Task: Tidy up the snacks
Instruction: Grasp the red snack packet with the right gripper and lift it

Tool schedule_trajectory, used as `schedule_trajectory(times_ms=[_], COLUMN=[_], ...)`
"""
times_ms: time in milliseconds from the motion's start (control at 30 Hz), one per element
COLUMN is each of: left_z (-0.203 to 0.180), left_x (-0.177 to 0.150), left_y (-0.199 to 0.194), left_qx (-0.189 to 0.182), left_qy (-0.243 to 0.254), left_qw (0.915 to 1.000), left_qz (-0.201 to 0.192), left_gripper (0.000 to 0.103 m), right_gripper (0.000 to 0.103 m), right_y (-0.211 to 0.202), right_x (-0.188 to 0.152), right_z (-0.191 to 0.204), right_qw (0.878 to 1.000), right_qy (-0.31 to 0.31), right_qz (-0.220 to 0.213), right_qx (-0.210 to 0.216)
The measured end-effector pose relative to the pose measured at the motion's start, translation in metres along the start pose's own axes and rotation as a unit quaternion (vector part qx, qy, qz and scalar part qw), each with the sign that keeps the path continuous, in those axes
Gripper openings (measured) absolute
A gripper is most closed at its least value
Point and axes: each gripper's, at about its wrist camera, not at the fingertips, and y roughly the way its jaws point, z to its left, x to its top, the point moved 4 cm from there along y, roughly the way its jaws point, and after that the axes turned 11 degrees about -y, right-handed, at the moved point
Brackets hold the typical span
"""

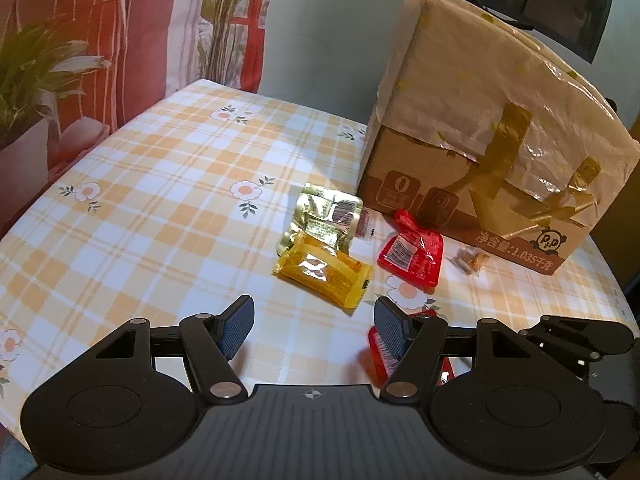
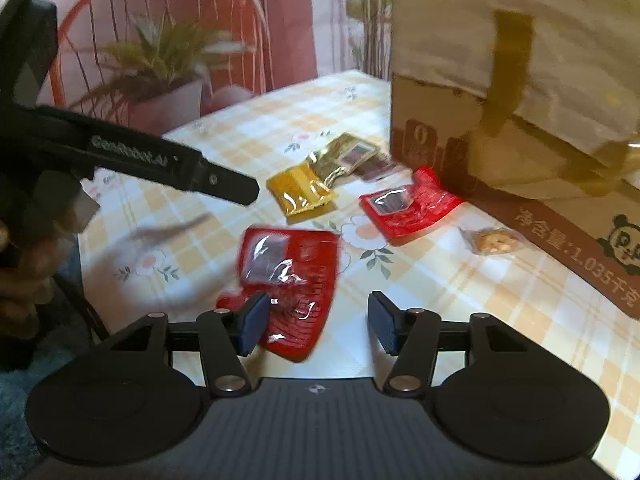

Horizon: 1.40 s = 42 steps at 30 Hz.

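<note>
**rig_op:** Left wrist view first: my left gripper (image 1: 314,326) hangs over the checked tablecloth (image 1: 140,208) with its jaws apart and nothing between the pads. Ahead of it lie a yellow snack packet (image 1: 324,272), a gold foil packet (image 1: 326,216) touching its far edge, and a red packet (image 1: 412,254) to the right, just in front of the big cardboard box (image 1: 480,152). Another red packet (image 1: 384,350) peeks out behind my right-hand finger, near the table edge.

**snackfan:** And the right one? Holding anything?

**rig_op:** Nope. In the right wrist view my right gripper (image 2: 316,322) has its jaws parted. The near red packet (image 2: 290,284) sits blurred between them, up against the left pad (image 2: 254,322) and clear of the right pad, so I wouldn't call that a grip. I can't tell if the packet is flat on the cloth or tilted.

**snackfan:** Anything else on the table?

**rig_op:** A small clear packet with brownish bits (image 2: 494,240) beside the box (image 2: 520,100), right of the far red packet (image 2: 408,208). The yellow packet (image 2: 300,194) and gold one (image 2: 344,156) are further back. My other gripper (image 2: 160,164) pokes in from the left, with my hand (image 2: 24,264) on it.
</note>
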Motion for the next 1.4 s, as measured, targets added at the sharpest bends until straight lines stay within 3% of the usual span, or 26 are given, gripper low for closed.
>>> schedule_trajectory(times_ms=[200, 400, 533, 833, 933, 1000, 1067, 1233, 1300, 1333, 1400], left_z=[0.003, 0.005, 0.009, 0.017, 0.016, 0.015, 0.015, 0.013, 0.012, 0.011, 0.009], left_x=[0.002, 0.002, 0.002, 0.001, 0.0, -0.001, -0.002, -0.004, -0.004, -0.004, -0.004], left_y=[-0.001, -0.003, -0.004, -0.001, 0.0, 0.001, 0.002, 0.005, 0.007, 0.008, 0.01], left_qx=[0.003, 0.001, 0.003, 0.01, 0.011, 0.012, 0.013, 0.017, 0.019, 0.019, 0.02], left_qy=[-0.011, -0.015, -0.022, -0.038, -0.037, -0.035, -0.034, -0.026, -0.023, -0.02, -0.013], left_qw=[0.9999, 0.9999, 0.9997, 0.9992, 0.9992, 0.9993, 0.9993, 0.9995, 0.9996, 0.9996, 0.9997], left_qz=[-0.005, -0.009, -0.011, -0.011, -0.009, -0.008, -0.005, 0.001, 0.003, 0.004, 0.005], left_gripper=[0.068, 0.068, 0.068, 0.068, 0.068, 0.068, 0.068, 0.068, 0.068, 0.068, 0.068], right_gripper=[0.058, 0.059, 0.067, 0.078, 0.077, 0.072, 0.061, 0.054, 0.047, 0.036, 0.033], right_y=[-0.007, 0.002, 0.011, 0.033, 0.029, 0.026, 0.021, 0.013, 0.008, 0.005, 0.001], right_x=[0.01, 0.012, 0.019, 0.025, 0.018, 0.014, 0.011, 0.006, 0.005, 0.005, 0.005], right_z=[-0.004, -0.01, -0.008, 0.029, 0.027, 0.024, 0.02, 0.014, 0.01, 0.008, 0.004], right_qw=[0.999, 0.995, 0.994, 0.998, 0.998, 0.998, 0.999, 0.999, 1.0, 1.0, 0.999], right_qy=[0.027, 0.088, 0.1, -0.038, -0.037, -0.034, -0.03, -0.026, -0.017, -0.012, -0.011], right_qz=[-0.022, 0.01, 0.022, 0.057, 0.046, 0.042, 0.034, 0.015, 0.0, -0.008, -0.013], right_qx=[0.012, 0.037, 0.047, -0.002, -0.006, -0.011, -0.016, -0.027, -0.026, -0.026, -0.036])
